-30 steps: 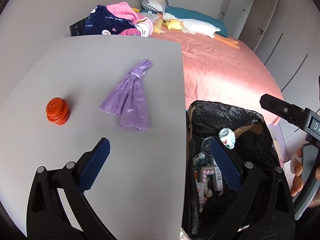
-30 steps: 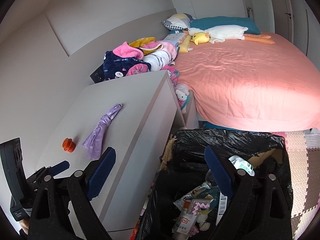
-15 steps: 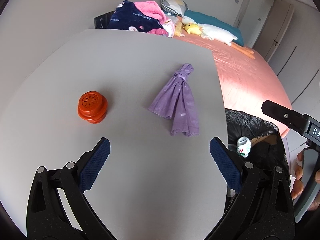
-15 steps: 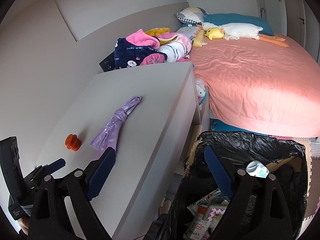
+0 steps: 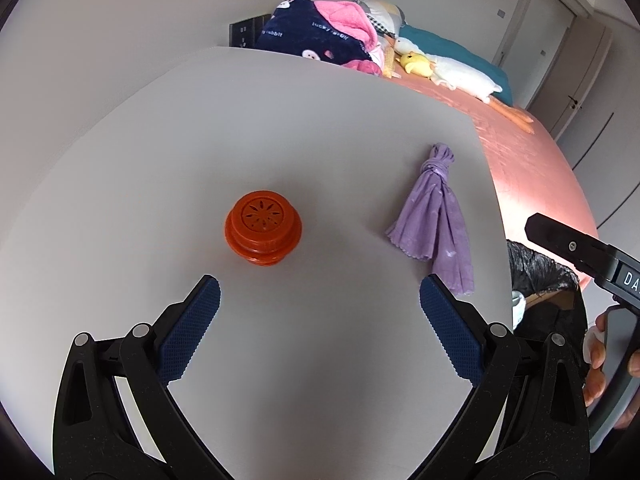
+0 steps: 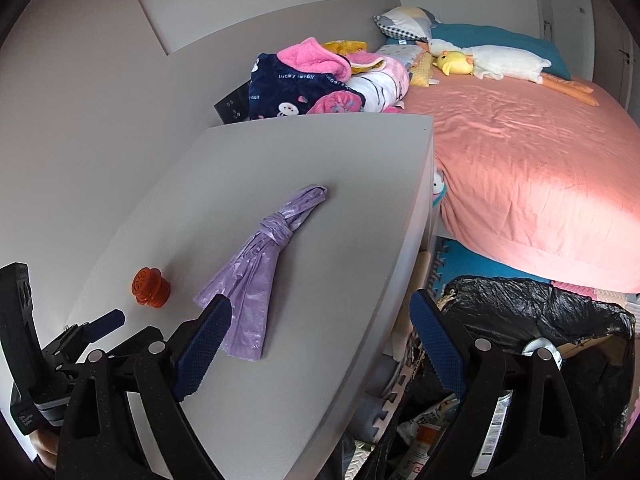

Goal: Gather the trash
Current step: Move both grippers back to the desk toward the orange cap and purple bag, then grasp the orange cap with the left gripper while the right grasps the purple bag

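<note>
The left gripper (image 5: pixel 320 300) hangs over the grey tabletop (image 5: pixel 280 152) with its blue-padded jaws spread wide and nothing between them, and just ahead of its left finger sits the orange cap (image 5: pixel 263 227), upright on the surface, close to the pads but not touching either one. Off to the right of the cap, well apart from it, lies the knotted purple plastic bag (image 5: pixel 438 220), stretched out flat with its tied end pointing away toward the far edge and its loose end toward the right finger. Over on the other side, the right gripper (image 6: pixel 320 336) is also wide open and empty, straddling the table's edge: its left finger (image 6: pixel 202 346) hovers over the loose end of the purple bag, its right finger (image 6: pixel 438 346) hangs out past the edge over the floor side. Beyond that finger sits the bin lined with a black trash bag (image 6: pixel 532 312), with packaging and bottles visible inside it. From this view the cap is small, left of the bag, near the left gripper's fingertip. Behind the table there's a heap of clothes (image 6: pixel 320 80) and a bed with a pink cover (image 6: pixel 520 152).
</note>
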`<state>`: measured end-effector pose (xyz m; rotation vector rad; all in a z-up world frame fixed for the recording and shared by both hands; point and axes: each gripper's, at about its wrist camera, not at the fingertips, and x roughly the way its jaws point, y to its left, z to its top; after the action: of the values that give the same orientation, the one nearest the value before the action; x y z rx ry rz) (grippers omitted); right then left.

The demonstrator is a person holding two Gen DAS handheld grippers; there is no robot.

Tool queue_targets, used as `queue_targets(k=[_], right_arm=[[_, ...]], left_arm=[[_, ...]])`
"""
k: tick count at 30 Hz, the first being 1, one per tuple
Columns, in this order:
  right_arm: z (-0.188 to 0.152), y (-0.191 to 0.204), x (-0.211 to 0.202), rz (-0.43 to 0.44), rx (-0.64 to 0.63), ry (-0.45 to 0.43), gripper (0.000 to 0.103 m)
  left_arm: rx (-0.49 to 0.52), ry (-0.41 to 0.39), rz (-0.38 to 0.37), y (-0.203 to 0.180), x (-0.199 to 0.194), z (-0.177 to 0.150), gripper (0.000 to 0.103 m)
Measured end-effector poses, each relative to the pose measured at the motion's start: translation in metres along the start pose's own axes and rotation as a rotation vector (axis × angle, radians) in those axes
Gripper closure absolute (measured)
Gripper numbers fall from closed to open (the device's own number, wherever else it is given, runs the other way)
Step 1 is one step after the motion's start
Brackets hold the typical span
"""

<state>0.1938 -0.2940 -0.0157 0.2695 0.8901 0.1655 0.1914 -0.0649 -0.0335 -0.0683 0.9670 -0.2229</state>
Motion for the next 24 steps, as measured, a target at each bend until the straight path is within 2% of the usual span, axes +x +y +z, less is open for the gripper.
queue_targets(k=[8, 12, 21, 24], right_arm=[[0.011, 0.017, 0.024, -0.003, -0.024, 0.023, 0.013], [0.017, 0.024, 0.035, -0.006, -0.037, 0.034, 0.013], [0.03, 0.035, 0.064, -0.043, -0.054, 0.065, 0.013], [0.031, 0.04, 0.074, -0.067, -0.064, 0.071, 0.018]], left_arm=[[-0.012, 0.0, 0.041, 0.016, 0.01, 0.006, 0.006], [-0.031, 0.003, 0.037, 0.023, 0.016, 0.011, 0.007], [-0.006, 0.019, 0.059, 0.025, 0.03, 0.019, 0.03], [0.009, 0.012, 0.067, 0.025, 0.03, 0.022, 0.043]])
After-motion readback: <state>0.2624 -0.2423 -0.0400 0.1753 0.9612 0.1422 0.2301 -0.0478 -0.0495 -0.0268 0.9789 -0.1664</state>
